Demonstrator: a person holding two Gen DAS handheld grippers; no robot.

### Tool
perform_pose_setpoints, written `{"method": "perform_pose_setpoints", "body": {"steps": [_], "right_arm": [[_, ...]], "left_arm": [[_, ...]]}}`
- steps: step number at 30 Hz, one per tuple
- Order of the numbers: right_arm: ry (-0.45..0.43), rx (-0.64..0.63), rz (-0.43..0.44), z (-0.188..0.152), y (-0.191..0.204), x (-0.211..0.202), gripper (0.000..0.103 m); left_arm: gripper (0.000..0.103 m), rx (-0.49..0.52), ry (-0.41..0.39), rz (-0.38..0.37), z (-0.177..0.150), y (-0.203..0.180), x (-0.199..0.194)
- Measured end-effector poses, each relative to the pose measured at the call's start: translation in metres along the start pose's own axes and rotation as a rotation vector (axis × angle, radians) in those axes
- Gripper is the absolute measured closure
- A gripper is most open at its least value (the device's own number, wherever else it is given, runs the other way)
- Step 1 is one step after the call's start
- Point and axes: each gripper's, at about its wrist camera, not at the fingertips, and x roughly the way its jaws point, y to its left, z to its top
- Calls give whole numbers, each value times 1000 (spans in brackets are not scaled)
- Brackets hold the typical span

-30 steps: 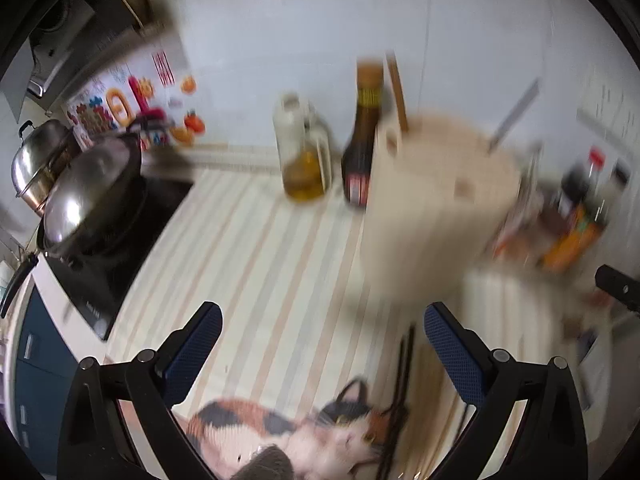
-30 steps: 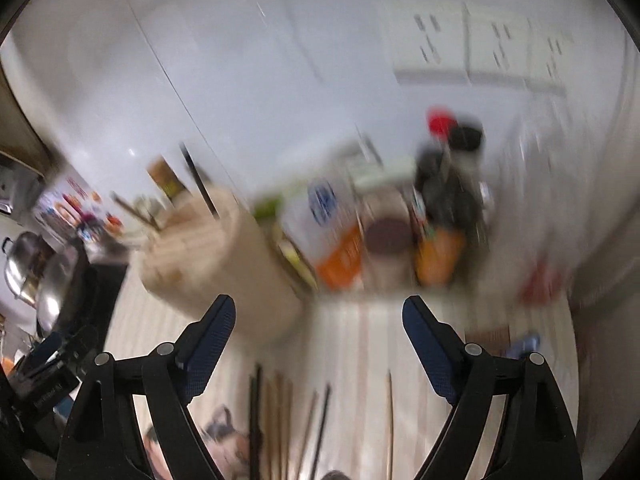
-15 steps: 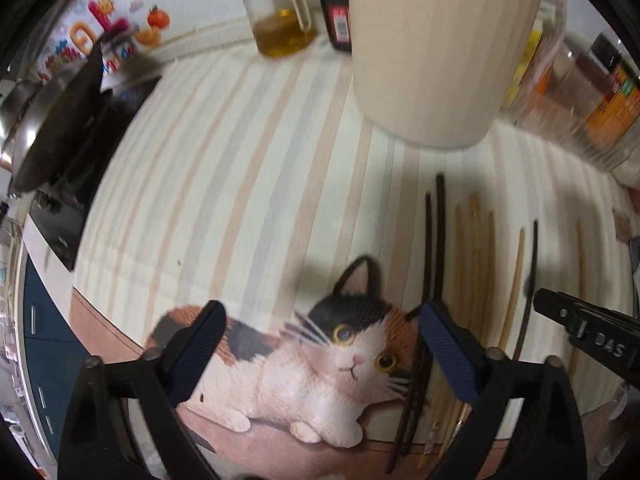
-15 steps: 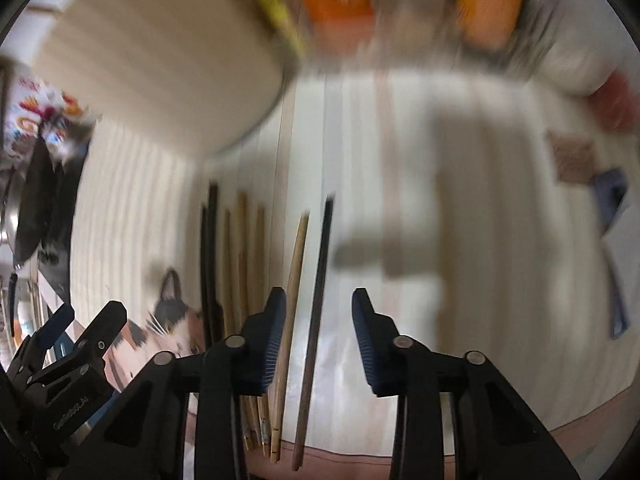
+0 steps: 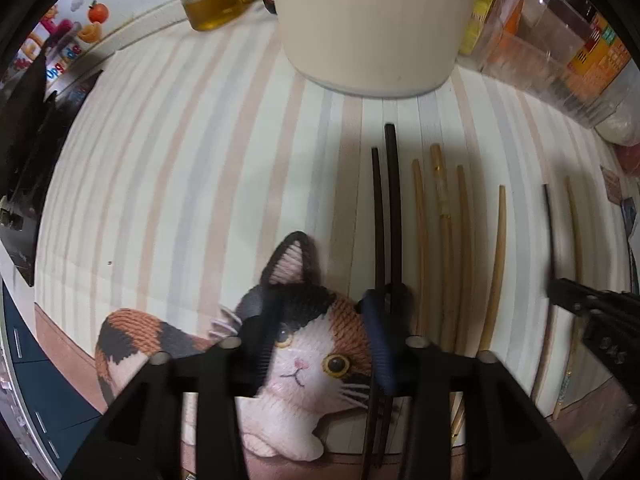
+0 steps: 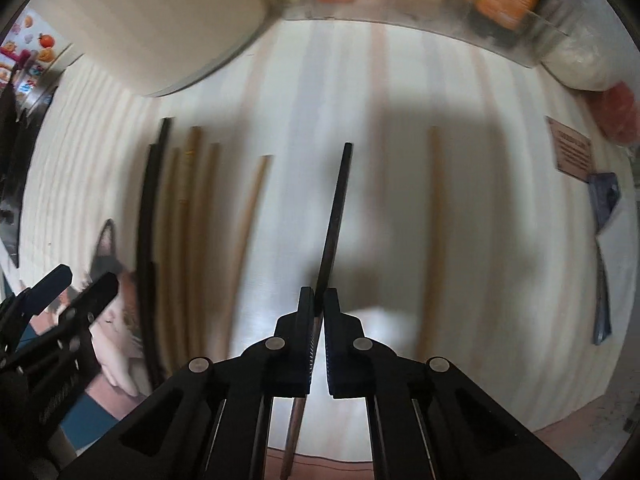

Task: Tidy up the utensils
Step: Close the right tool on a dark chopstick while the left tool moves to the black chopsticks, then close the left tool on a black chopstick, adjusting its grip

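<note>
The chopsticks lie side by side on the striped mat (image 5: pixel 224 168) that covers the bench, in front of the cream holder (image 5: pixel 368 20): two black ones (image 5: pixel 387 216) at the left, several bamboo ones (image 5: pixel 444 240) beside them, and one more black chopstick (image 6: pixel 336 216) further right. The right tool (image 6: pixel 316 300) has just been closing and is now clamped on this single black chopstick. The left tool (image 5: pixel 320 320) has also just been closing, its jaws partly together over the printed cat (image 5: pixel 304 344), with the right finger (image 5: pixel 378 344) touching the two black chopsticks, which are not between the jaws.
</note>
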Motion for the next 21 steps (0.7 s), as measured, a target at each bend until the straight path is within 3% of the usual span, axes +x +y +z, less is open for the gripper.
{"method": "perform_pose_setpoints", "body": {"steps": [11, 17, 21], "right_arm": [[3, 43, 0, -12, -19, 10, 98], [10, 43, 3, 3, -18, -2, 98], [15, 53, 18, 7, -25, -9, 98]], "left_arm": [[72, 2, 21, -53, -1, -9, 12], [94, 11, 4, -51, 12, -6, 16], [95, 31, -9, -27, 13, 12, 17]]}}
